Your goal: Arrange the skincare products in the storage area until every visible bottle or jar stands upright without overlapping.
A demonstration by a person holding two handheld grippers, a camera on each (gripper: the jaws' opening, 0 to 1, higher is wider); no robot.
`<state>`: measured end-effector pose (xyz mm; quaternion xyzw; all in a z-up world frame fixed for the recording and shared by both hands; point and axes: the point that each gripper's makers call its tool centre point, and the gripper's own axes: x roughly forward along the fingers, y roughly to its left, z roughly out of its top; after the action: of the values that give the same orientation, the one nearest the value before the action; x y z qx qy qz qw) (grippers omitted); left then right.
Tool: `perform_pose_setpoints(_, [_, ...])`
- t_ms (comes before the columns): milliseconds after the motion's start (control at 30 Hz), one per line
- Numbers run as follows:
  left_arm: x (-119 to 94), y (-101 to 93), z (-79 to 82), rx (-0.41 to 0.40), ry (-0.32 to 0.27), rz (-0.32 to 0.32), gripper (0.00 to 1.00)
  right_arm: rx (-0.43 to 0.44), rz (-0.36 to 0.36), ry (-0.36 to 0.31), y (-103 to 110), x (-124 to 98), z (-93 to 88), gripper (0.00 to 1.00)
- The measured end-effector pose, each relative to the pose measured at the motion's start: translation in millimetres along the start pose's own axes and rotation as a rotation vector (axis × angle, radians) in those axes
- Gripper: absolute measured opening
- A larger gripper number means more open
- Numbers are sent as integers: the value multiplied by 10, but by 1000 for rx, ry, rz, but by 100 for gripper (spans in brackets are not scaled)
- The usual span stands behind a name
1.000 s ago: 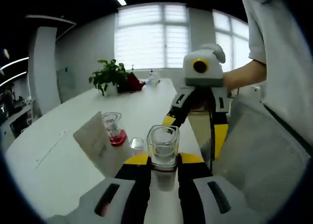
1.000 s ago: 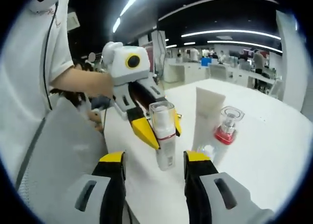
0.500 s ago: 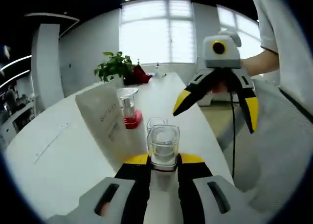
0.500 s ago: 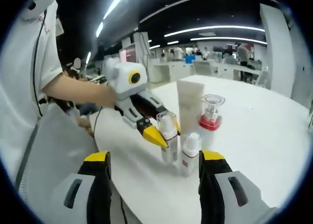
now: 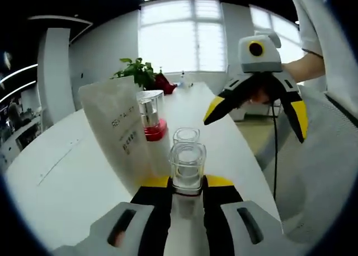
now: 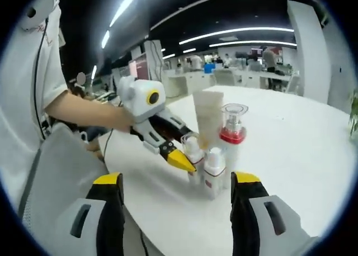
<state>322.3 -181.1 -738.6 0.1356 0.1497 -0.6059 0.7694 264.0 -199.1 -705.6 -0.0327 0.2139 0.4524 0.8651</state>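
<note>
My left gripper is shut on a small clear-capped bottle, held upright over the white table. Just beyond it stand a second small capped bottle, a pump bottle with a red collar and a tall white tube, close together. In the right gripper view the left gripper comes in from the left with the small clear-capped bottle beside the second small bottle, the pump bottle and the tube. My right gripper is open and holds nothing; in the left gripper view the right gripper hangs open above the table's right edge.
A potted plant and red item stand at the table's far end by the window. The person's white shirt and grey lap lie off the table's right edge. Desks and people fill the far room.
The left gripper has carried its bottle closer to the tube and the other bottles. The right gripper has drawn back from that bottle and stays open.
</note>
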Motion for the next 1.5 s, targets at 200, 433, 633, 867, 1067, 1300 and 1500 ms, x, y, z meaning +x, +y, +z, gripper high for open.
perform_pose_setpoints(200, [34,20,-44,-10,3,14,23,19,-13,1,-16,-1,-32,81])
perform_pose_setpoints(433, [42,44,-77,-32,-2,14,23,24,2,1,16,8,-35,81])
perform_pose_setpoints(633, [38,27,-87,-45,2,4,21,27,13,3,44,25,-38,81])
perform_pose_setpoints(867, [35,-22,-72,-42,8,-2,20,33,19,6,60,25,-42,81])
perform_pose_setpoints(1067, [29,-25,-70,-38,8,3,21,33,23,8,73,33,-45,81])
perform_pose_setpoints(1300, [44,-20,-42,-44,-3,11,25,37,24,9,70,34,-51,81])
perform_pose_setpoints(1500, [11,-10,-45,-47,-2,13,26,35,23,10,72,33,-49,82])
